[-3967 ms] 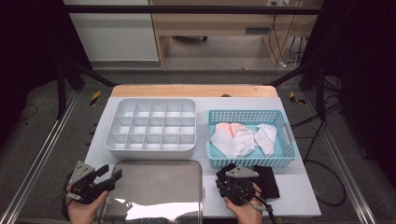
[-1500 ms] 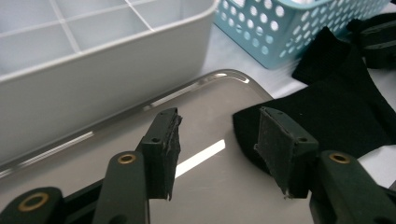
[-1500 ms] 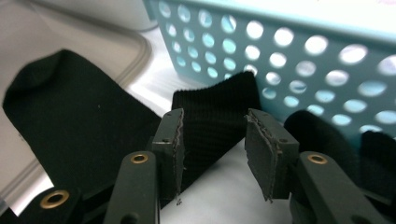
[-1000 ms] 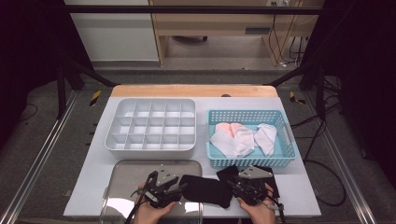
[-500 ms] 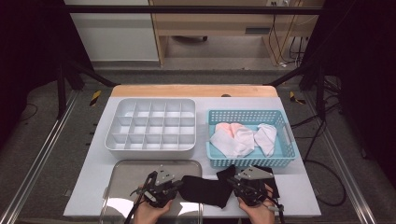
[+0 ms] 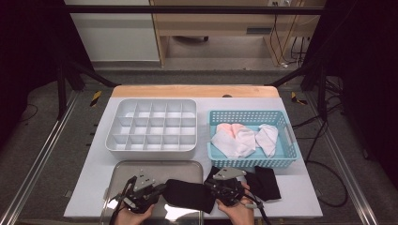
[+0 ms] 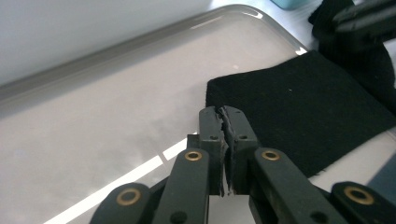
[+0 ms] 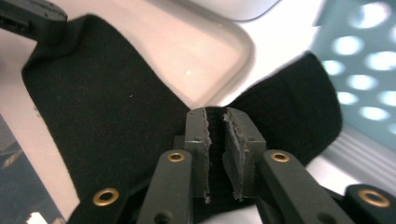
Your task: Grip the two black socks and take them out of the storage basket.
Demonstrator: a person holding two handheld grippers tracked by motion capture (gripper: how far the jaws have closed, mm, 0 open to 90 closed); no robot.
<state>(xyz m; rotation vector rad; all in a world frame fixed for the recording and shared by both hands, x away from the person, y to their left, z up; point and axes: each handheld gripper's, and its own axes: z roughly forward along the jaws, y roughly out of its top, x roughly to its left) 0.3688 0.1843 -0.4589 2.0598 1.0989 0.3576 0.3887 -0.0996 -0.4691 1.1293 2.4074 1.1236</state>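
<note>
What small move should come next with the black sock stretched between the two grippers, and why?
Probably lower the black sock flat onto the metal tray. The left gripper is shut on one end and the right gripper pinches the other, so the sock already spans the tray's right part, smoothed out.

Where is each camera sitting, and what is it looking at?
High view: above the person's side, looking forward and down at the table; both hands, left tongs and right tongs show.
Left gripper view: rides the left tongs, looking along the jaws pinching the black sock over the metal tray.
Right gripper view: rides the right tongs, jaws around the sock.
Shared: all three show the black sock and the tray.
</note>
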